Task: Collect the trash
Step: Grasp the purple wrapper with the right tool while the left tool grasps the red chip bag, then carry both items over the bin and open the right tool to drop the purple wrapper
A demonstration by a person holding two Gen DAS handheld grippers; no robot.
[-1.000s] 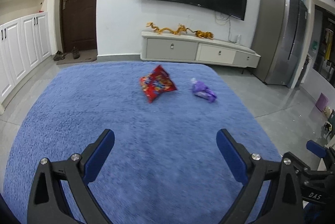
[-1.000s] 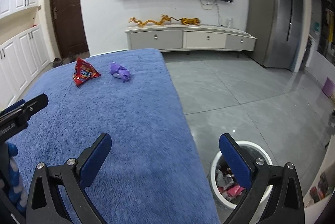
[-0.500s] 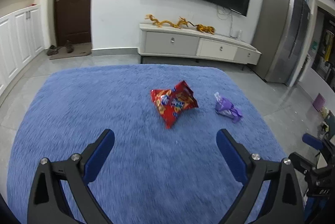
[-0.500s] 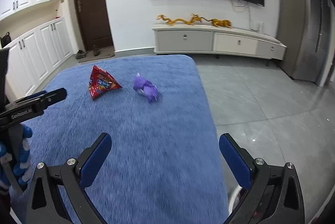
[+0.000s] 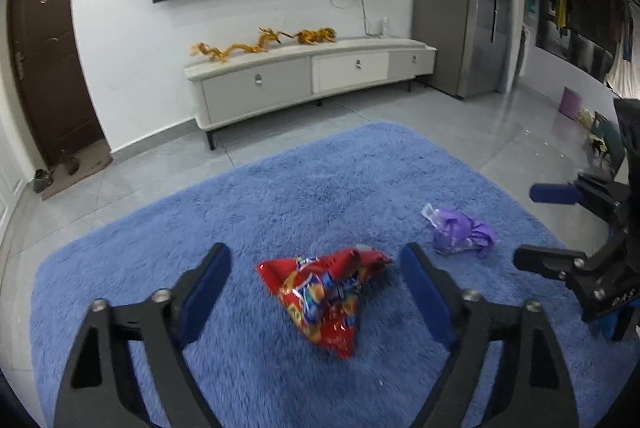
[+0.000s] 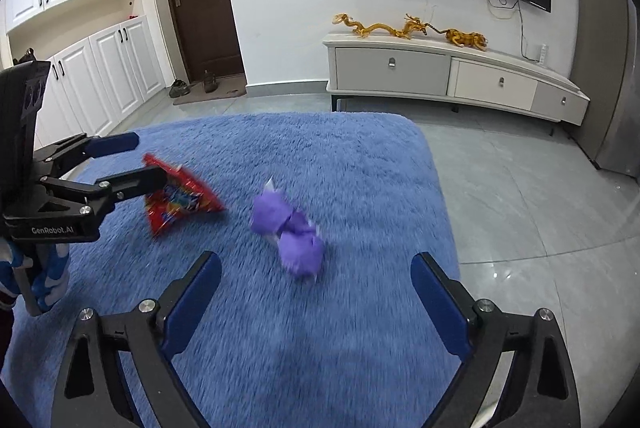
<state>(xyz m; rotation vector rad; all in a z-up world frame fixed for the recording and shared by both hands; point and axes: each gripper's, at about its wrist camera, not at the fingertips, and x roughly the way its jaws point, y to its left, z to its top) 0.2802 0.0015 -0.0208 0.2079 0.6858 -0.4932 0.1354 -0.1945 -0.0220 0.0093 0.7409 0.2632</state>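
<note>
The left hand-held gripper [image 5: 316, 268], jaws just narrowing yet unclenched, straddles a red snack bag [image 5: 326, 298] lying tip-toward-camera on the blue rug [image 5: 320, 188], while the right hand-held gripper [image 6: 316, 274], likewise released, frames a crumpled purple wrapper [image 6: 288, 228].

Both grippers have advanced across the shaggy blue rug [image 5: 280, 196]. The left gripper [image 5: 316, 268] now brackets the crumpled red foil snack bag [image 5: 324, 296], formerly far ahead; its jaws have just been closing, pads clear of the bag. The right gripper [image 6: 316, 280], jaws likewise just closing, now has the crumpled purple wrapper [image 6: 288, 228] near, just beyond its fingertips. The white bin has left the right view.
</note>
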